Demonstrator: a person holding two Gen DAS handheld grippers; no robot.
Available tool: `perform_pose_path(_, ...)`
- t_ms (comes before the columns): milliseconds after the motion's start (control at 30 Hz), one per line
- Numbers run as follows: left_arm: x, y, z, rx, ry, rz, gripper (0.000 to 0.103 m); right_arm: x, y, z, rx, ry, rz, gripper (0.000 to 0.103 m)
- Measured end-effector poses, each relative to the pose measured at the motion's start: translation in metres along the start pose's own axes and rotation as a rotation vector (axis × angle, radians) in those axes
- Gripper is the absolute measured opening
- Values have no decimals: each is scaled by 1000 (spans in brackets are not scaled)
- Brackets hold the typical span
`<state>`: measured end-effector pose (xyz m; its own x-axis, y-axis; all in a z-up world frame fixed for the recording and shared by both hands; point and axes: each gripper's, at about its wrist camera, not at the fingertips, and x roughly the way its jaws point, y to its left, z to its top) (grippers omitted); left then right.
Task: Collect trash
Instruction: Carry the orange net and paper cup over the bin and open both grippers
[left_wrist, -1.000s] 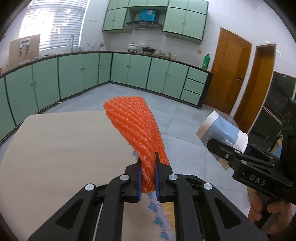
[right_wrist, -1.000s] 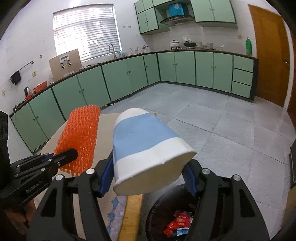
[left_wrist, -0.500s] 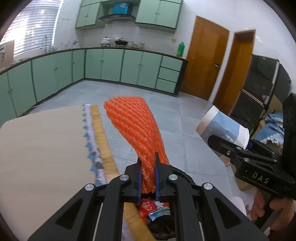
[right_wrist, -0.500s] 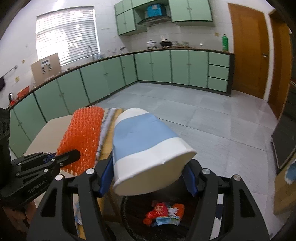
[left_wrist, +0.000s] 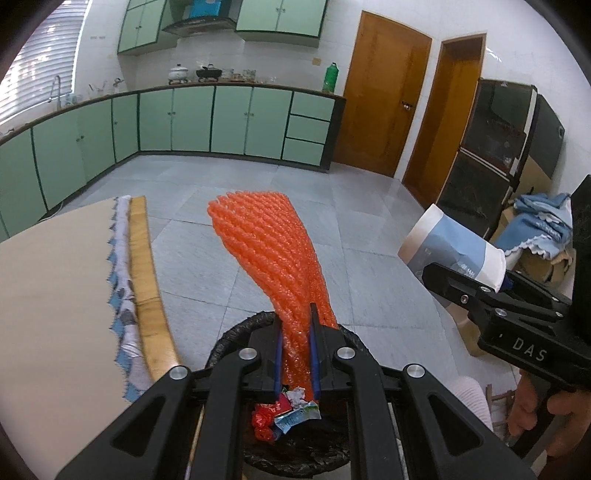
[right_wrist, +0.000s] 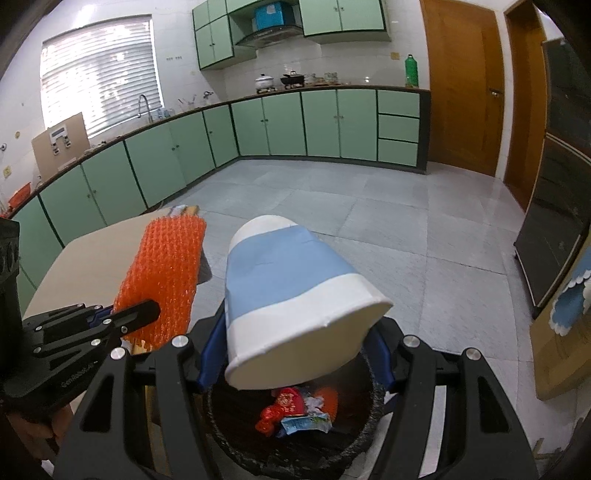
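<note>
My left black two-finger gripper (left_wrist: 295, 350) is pinched nearly closed w/ blue pads (left_wrist: 277, 354) squeezing the narrow end of the orange foam mesh sleeve (left_wrist: 273, 258), which fans out fwd and up past the tips. My right black two-finger gripper (right_wrist: 295, 354) has its jaws spread wide, blue pads (right_wrist: 210, 350) clamped on both sides of the blue-and-white paper cup (right_wrist: 291, 295), cup lying tilted w/ base pointing away. Both sit side by side at abt the same height; a hand (left_wrist: 550, 417) grips the right unit's handle, and fingers (right_wrist: 55, 432) show under the left one.
</note>
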<state>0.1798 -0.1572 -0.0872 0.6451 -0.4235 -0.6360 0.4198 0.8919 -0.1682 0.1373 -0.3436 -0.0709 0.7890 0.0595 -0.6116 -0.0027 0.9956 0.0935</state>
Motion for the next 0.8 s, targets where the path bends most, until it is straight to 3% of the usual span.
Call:
perform_pose_path(367,42,-9,-20,14,99,7,11,37,-16,-25,46,96,-24,63)
perform_pose_path(800,71,-5,-24,2,150,15,12,71,-17,-32,34,158,-25,69)
